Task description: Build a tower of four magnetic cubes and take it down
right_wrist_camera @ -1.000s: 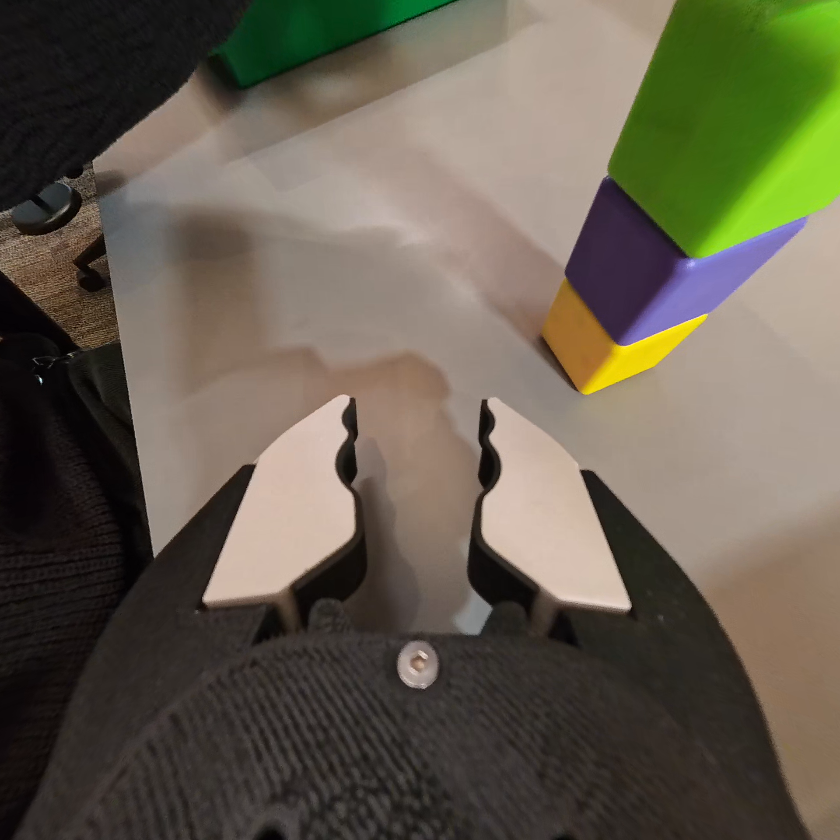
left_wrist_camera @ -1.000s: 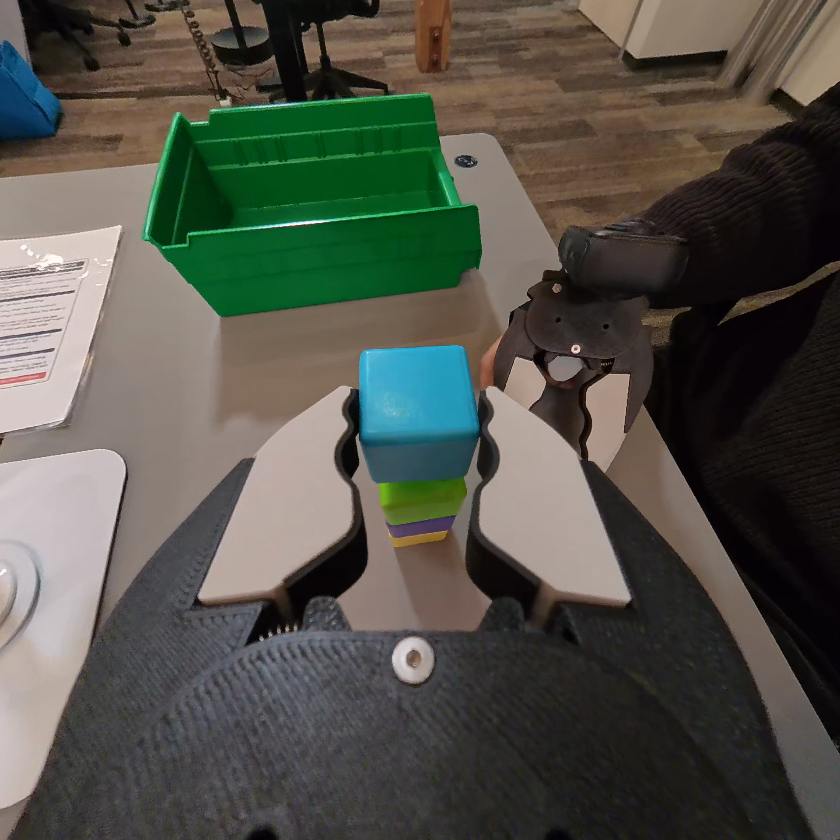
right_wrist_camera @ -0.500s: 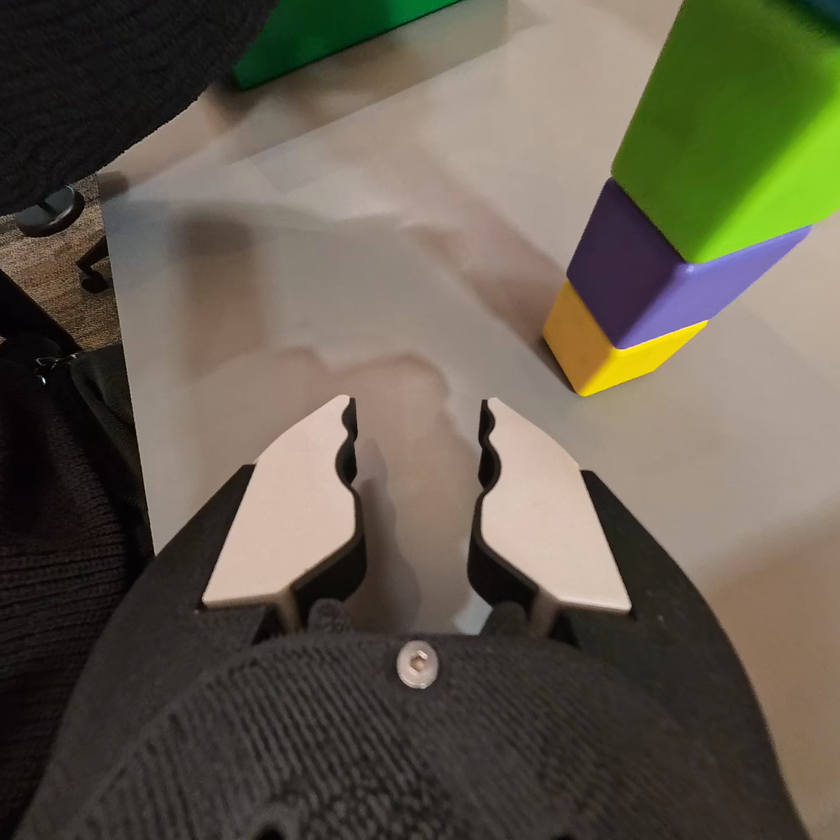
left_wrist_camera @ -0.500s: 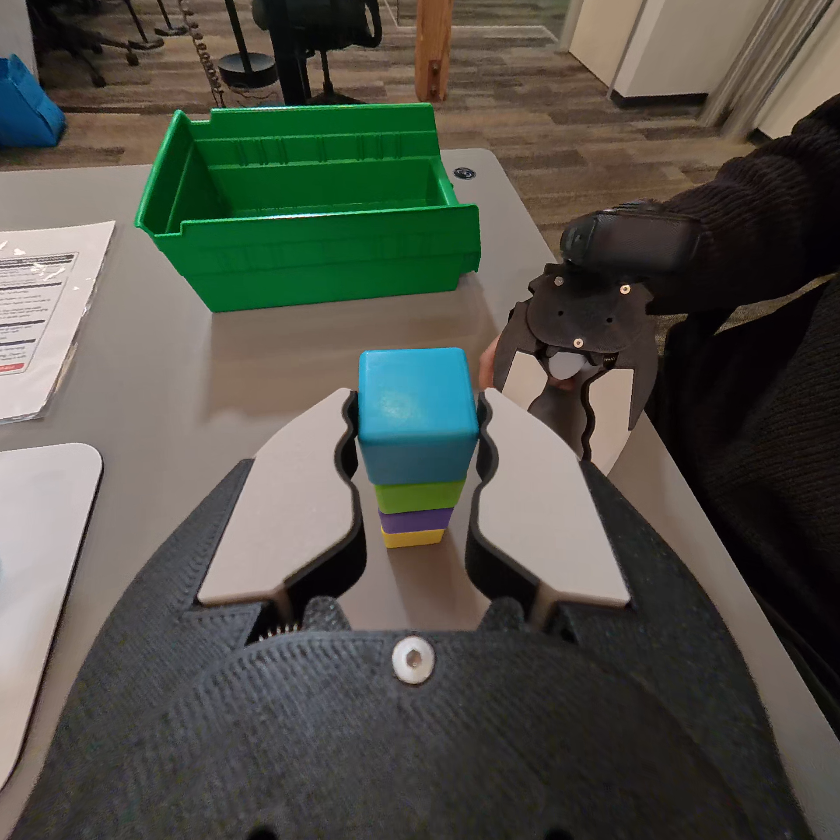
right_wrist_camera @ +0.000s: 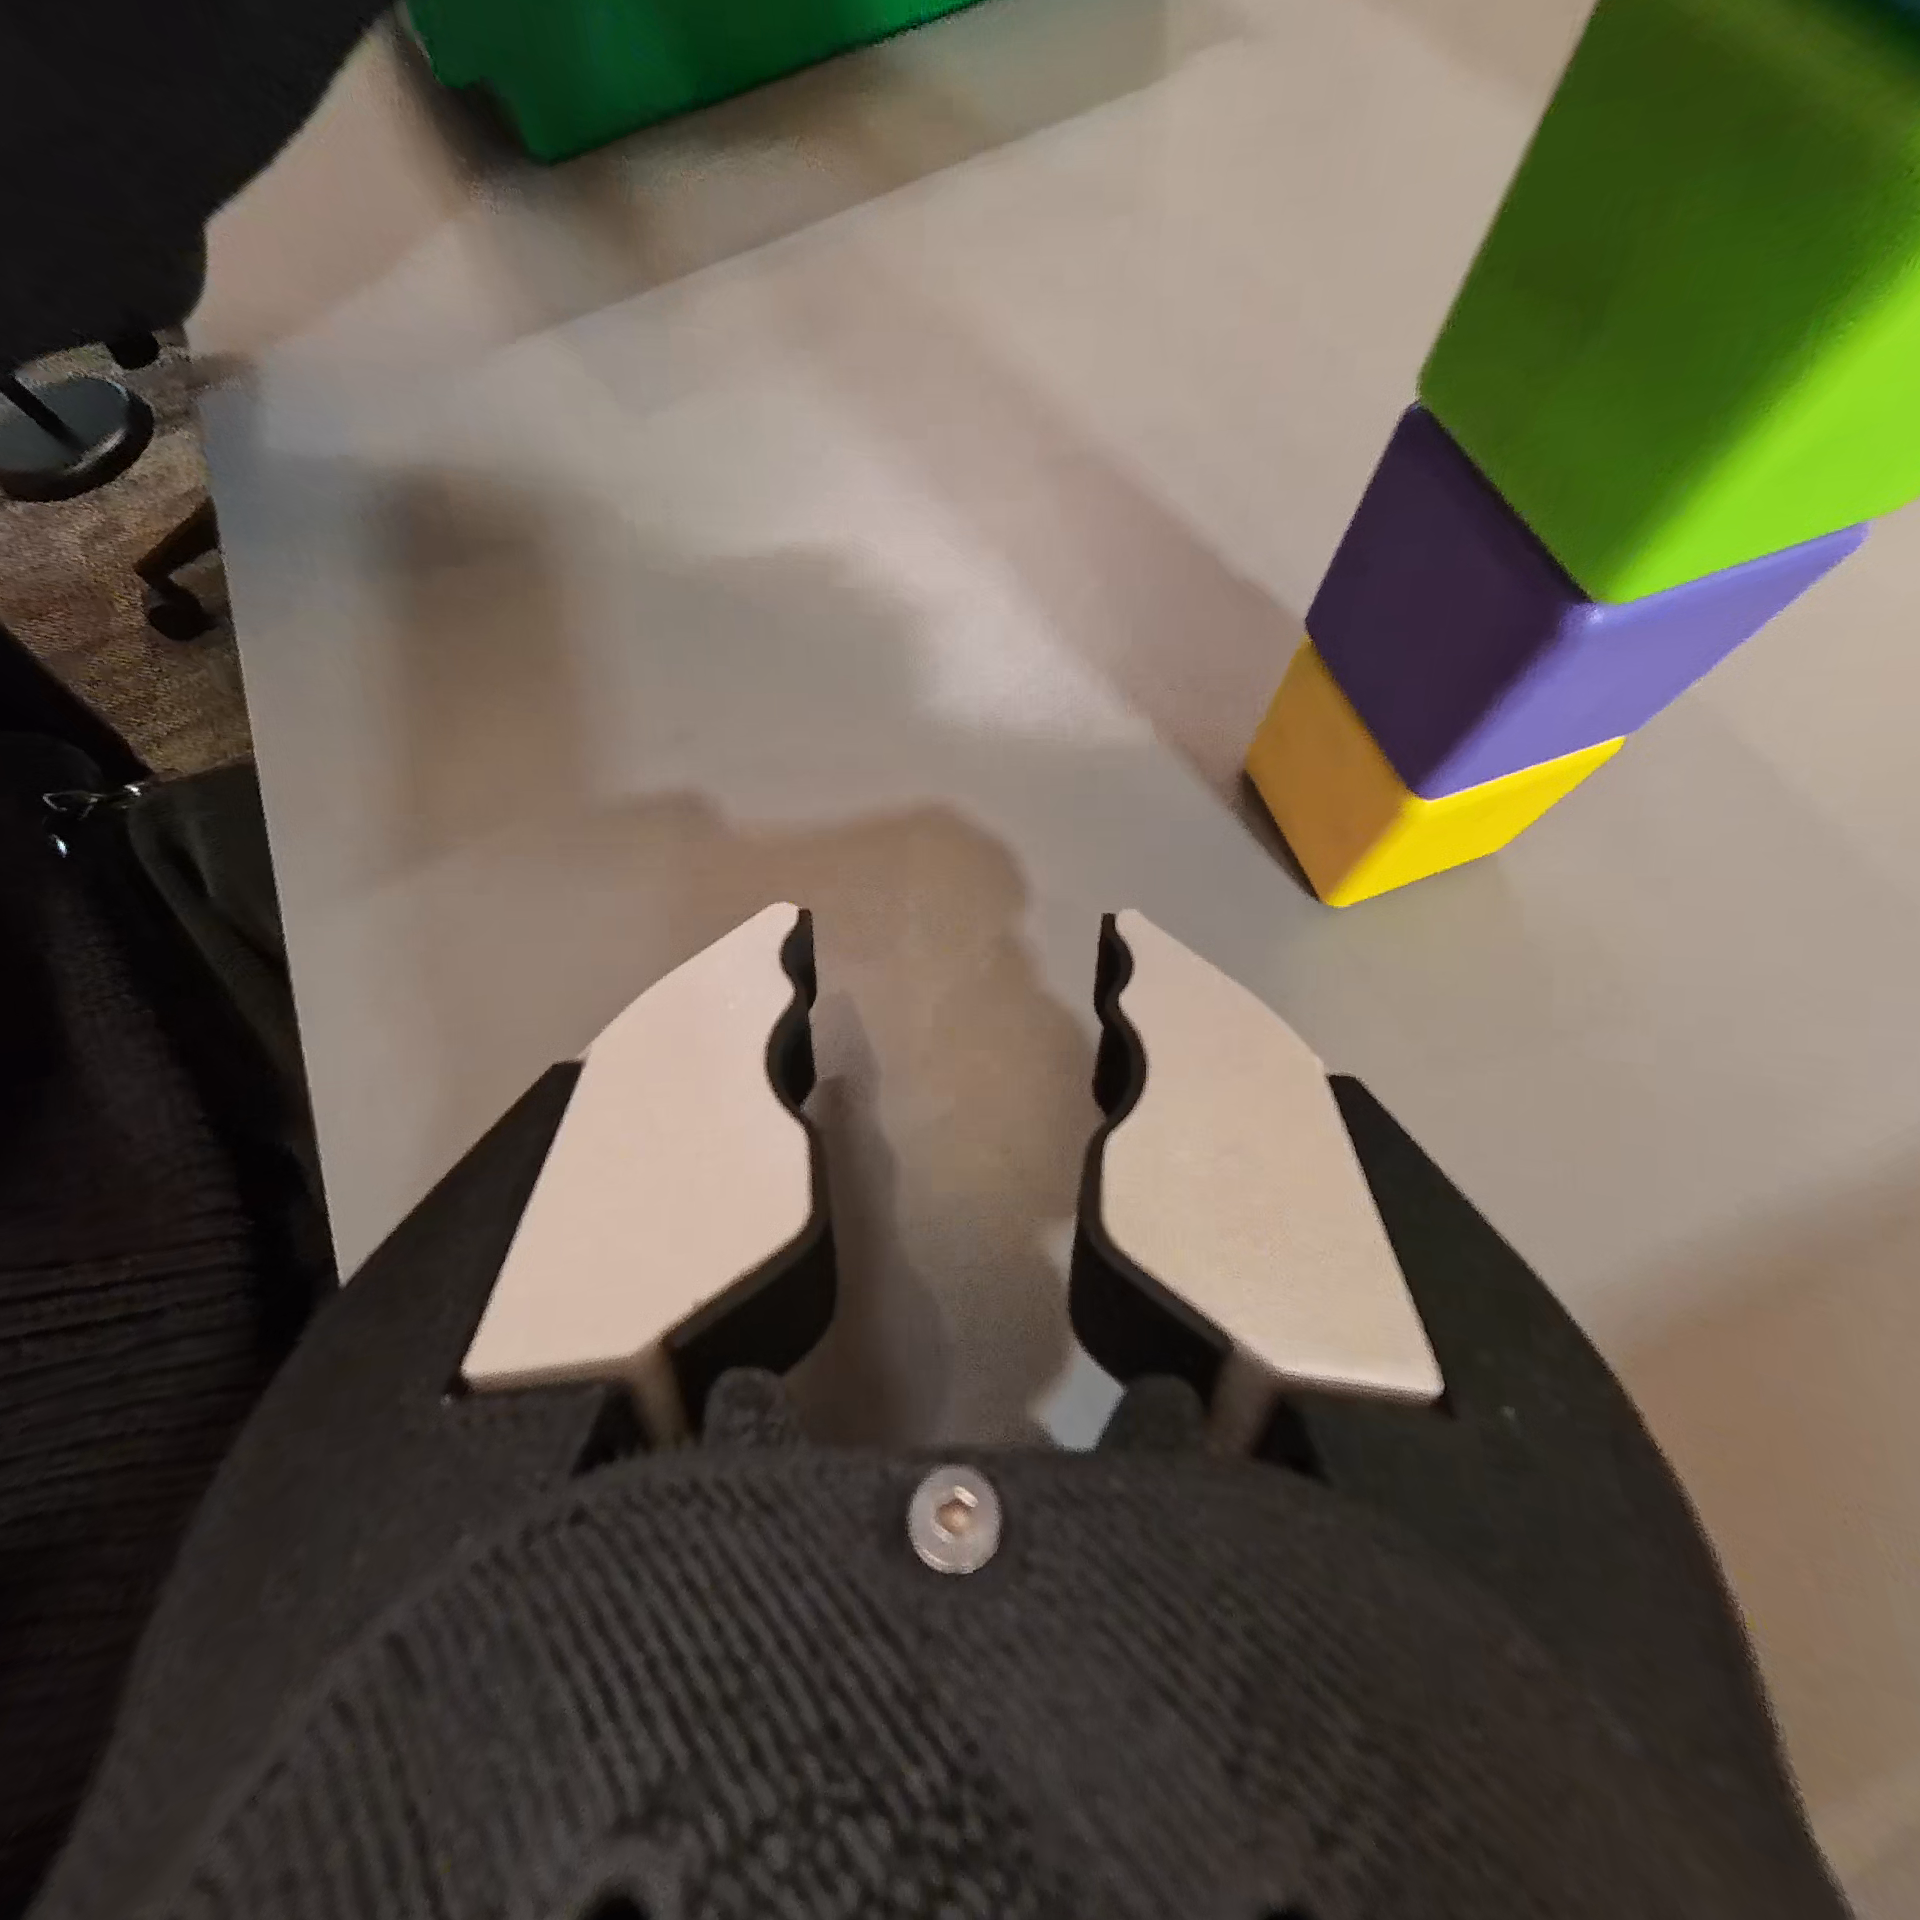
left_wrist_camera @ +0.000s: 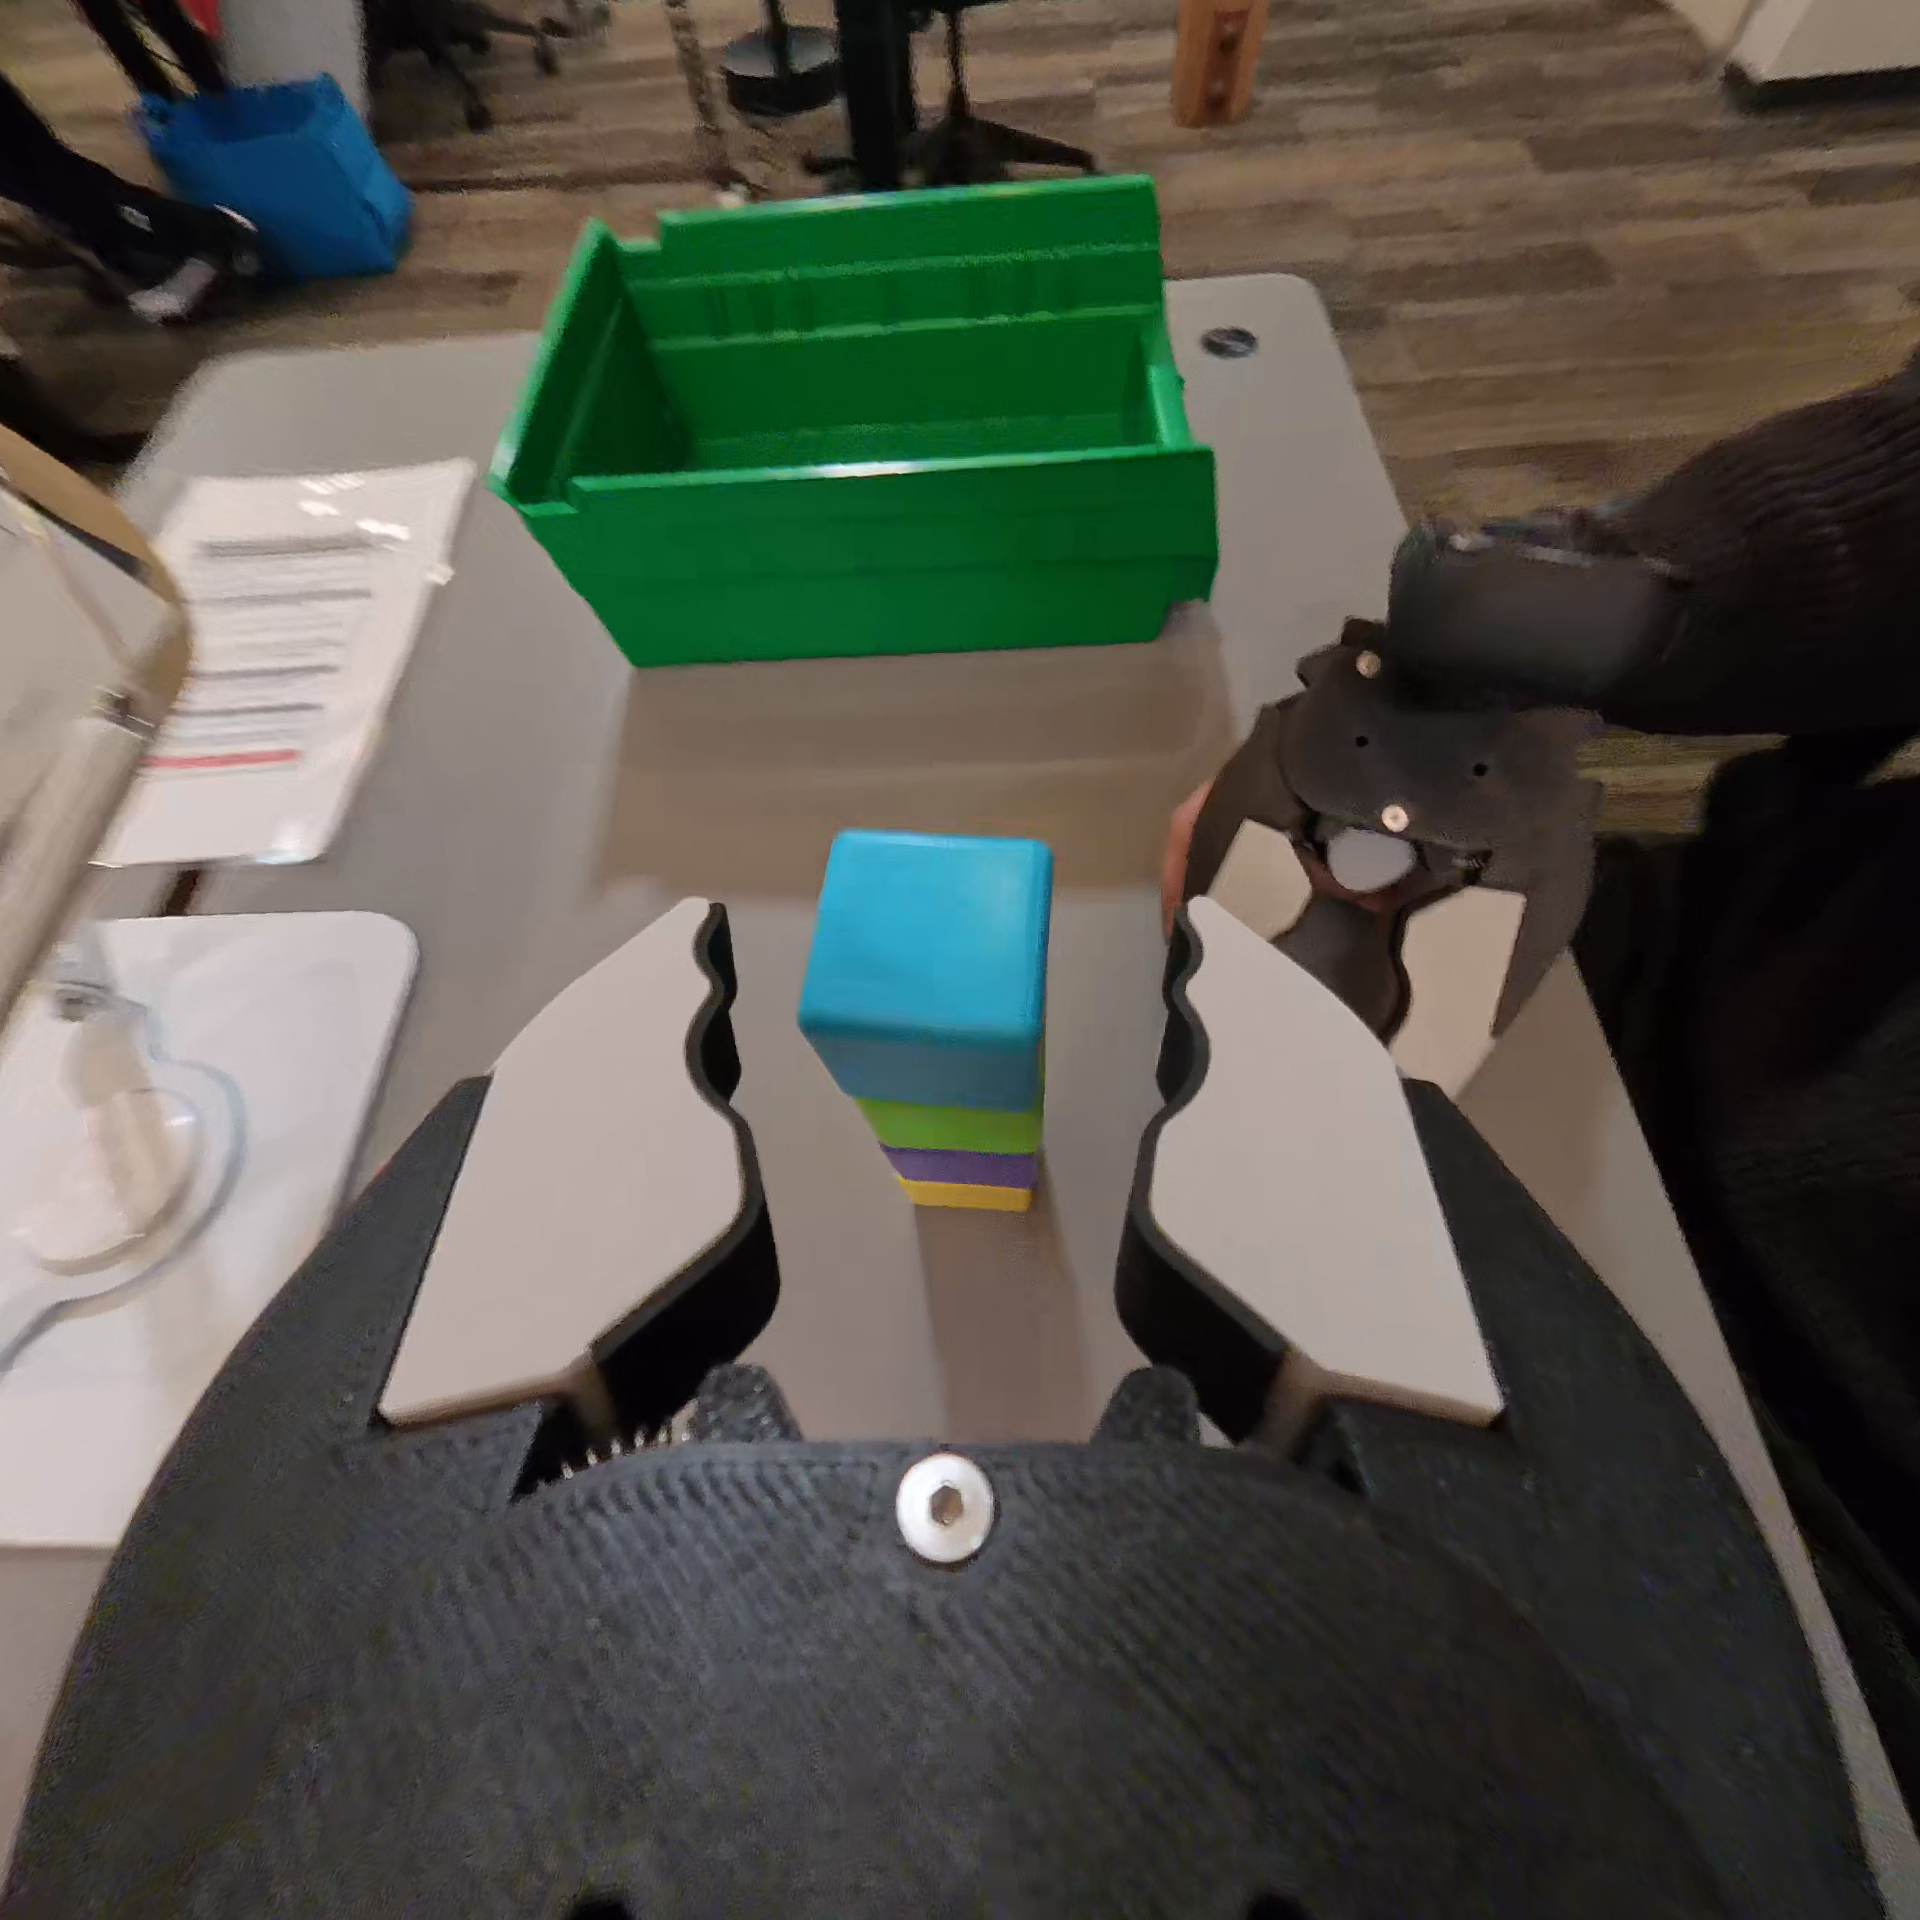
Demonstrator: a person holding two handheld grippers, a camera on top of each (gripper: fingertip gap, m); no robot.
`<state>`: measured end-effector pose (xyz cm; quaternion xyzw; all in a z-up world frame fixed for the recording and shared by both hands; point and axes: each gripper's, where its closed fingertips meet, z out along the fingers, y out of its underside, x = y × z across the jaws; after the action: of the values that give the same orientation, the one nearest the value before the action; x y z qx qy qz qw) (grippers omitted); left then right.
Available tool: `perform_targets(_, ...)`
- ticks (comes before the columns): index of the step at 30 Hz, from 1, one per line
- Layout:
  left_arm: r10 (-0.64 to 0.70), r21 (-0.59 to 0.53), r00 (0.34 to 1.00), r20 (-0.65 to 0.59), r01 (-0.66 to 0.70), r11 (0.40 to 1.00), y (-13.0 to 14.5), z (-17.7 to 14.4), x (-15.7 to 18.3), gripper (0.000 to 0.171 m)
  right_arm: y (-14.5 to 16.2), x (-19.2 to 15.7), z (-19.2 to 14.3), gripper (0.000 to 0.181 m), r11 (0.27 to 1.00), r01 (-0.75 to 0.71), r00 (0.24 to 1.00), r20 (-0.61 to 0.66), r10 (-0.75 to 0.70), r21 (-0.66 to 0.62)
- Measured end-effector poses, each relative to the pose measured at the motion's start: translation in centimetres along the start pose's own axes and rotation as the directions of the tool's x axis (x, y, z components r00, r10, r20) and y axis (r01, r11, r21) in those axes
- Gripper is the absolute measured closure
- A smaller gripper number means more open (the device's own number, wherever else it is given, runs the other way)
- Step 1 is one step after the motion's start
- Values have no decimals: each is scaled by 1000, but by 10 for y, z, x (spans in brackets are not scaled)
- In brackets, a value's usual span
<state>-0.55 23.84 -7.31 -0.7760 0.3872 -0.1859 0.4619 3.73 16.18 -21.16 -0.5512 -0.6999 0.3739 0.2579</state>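
A tower of blocks stands on the grey table (left_wrist_camera: 727, 790): a blue block (left_wrist_camera: 930, 956) on top, then a lime green block (left_wrist_camera: 951, 1125), a purple block (left_wrist_camera: 961, 1166) and a yellow block (left_wrist_camera: 966, 1197) at the bottom. My left gripper (left_wrist_camera: 948, 925) is open, its fingers on either side of the blue block with clear gaps. My right gripper (right_wrist_camera: 954, 935) is open and empty, low over the table near its right edge. In its view the yellow block (right_wrist_camera: 1382, 800), purple block (right_wrist_camera: 1507, 644) and green block (right_wrist_camera: 1704, 312) stand to the upper right. It also shows in the left wrist view (left_wrist_camera: 1371, 914).
An empty green bin (left_wrist_camera: 862, 436) sits at the back of the table, its corner also in the right wrist view (right_wrist_camera: 644, 62). A printed sheet (left_wrist_camera: 281, 644) and a white pad (left_wrist_camera: 208, 1143) with a clear object lie at the left. A dark-sleeved arm (left_wrist_camera: 1766, 582) is at the right.
My left gripper has opened and let go of the blue block, which now rests on the tower. The left view has pulled back and shifted. The right gripper has barely moved.
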Motion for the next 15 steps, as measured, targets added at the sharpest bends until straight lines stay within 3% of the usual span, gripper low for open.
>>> perform_targets(4,67,152,978,199,-98,983,-53,-22,2,92,1,-2,1,128,999,39,999,-22,-39,-15)
perform_targets(7,26,264,952,305,-111,958,-85,-33,4,92,2,-1,0,128,999,42,998,-42,-42,-13)
perform_targets(11,-30,191,897,441,-62,980,-71,-28,-6,89,1,1,-4,127,1000,20,999,-47,-20,8)
perform_targets(15,-79,201,846,527,-33,979,-51,-46,-5,73,2,3,-5,126,1000,21,998,-58,-21,6)
